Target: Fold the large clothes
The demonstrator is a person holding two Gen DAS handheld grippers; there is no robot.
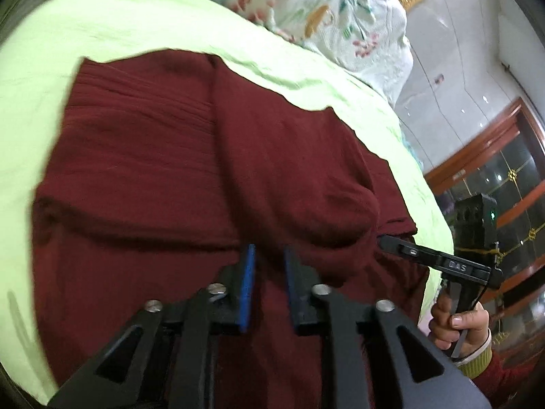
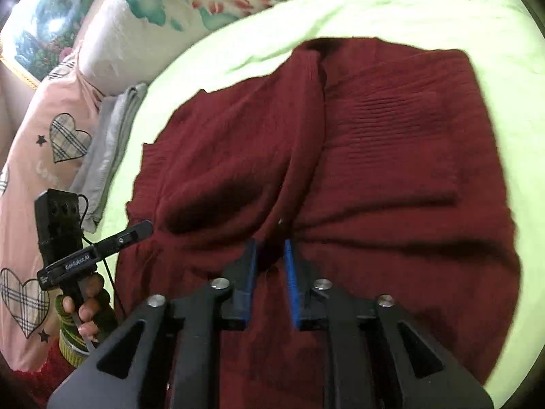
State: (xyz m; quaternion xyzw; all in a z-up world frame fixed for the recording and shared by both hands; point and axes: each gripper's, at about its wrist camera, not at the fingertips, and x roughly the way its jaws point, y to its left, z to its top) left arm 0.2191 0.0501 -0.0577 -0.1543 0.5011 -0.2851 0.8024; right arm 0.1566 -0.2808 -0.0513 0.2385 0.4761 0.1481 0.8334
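A dark red knit garment point(image 1: 190, 170) lies spread and partly folded on a light green bed sheet point(image 1: 102, 24); it also shows in the right wrist view point(image 2: 374, 156). My left gripper point(image 1: 269, 255) is over its near edge, blue pads apart by a narrow gap with red cloth between them. My right gripper point(image 2: 270, 252) is likewise narrowly apart with a bunch of red cloth in the gap. The right gripper shows from the side in the left wrist view point(image 1: 385, 240), its tip at the cloth's right edge. The left gripper shows in the right wrist view point(image 2: 146, 228).
A floral quilt point(image 1: 323, 10) is piled at the bed's far side. A pink heart-print pillow point(image 2: 44, 156) and a grey folded cloth point(image 2: 109, 150) lie beside the sheet point(image 2: 408, 10). A wooden glass cabinet point(image 1: 504, 177) stands beyond the bed.
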